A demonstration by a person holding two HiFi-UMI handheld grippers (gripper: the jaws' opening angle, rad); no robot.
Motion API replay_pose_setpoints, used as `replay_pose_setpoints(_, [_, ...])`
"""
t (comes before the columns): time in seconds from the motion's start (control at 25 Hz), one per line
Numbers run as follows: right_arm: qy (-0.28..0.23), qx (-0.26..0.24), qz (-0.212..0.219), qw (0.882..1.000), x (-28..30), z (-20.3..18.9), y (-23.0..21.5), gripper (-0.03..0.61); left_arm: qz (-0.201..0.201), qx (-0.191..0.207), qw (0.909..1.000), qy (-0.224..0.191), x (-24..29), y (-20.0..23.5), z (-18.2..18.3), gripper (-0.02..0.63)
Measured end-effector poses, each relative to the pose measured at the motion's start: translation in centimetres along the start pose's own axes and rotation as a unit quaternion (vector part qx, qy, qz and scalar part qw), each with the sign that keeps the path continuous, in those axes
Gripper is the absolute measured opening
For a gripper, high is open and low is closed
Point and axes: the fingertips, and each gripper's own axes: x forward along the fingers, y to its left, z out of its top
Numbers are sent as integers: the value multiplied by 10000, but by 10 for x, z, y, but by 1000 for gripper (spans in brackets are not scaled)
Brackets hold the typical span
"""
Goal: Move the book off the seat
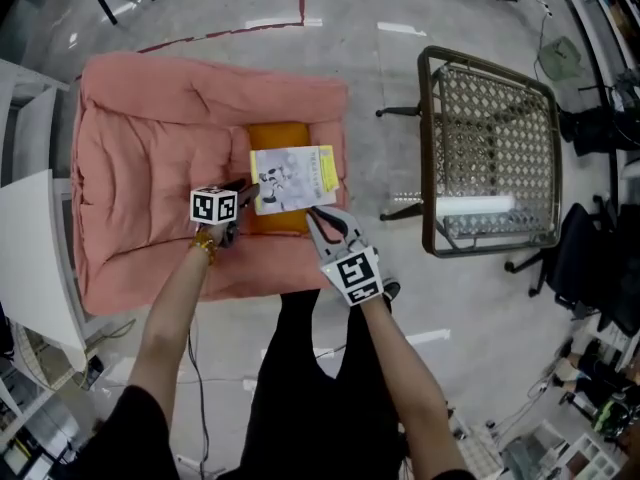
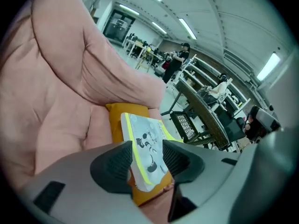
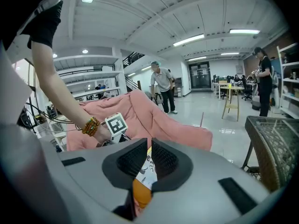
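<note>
A white and yellow book [image 1: 293,178] lies flat on an orange pillow [image 1: 277,136] in the hollow of a pink cushioned seat [image 1: 150,168]. My left gripper [image 1: 245,200] is at the book's left edge. In the left gripper view it [image 2: 146,158] stands open, with the book's [image 2: 148,143] near corner between the pads and not pressed. My right gripper [image 1: 315,216] is at the book's near right corner. Its jaws [image 3: 149,155] are almost together, and the book's print [image 3: 148,169] shows in the slim gap. Whether they pinch it I cannot tell.
A metal-framed wicker chair [image 1: 490,158] stands on the floor right of the seat. A white shelf unit [image 1: 35,258] is at the seat's left. The person's legs are against the seat's front edge. Other people stand far off in the hall.
</note>
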Motion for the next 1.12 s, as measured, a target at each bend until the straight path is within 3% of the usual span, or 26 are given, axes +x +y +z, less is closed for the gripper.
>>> replay_pose_setpoints(0.52, [133,168,73,9997,30,-22,7,17,-517,-391,9967,486,51,21,-20,212])
replay_pose_setpoints(1.12, [307,315,33,9990,57,-37,1,15,-870,-676,9918,642,87,17,-24,210])
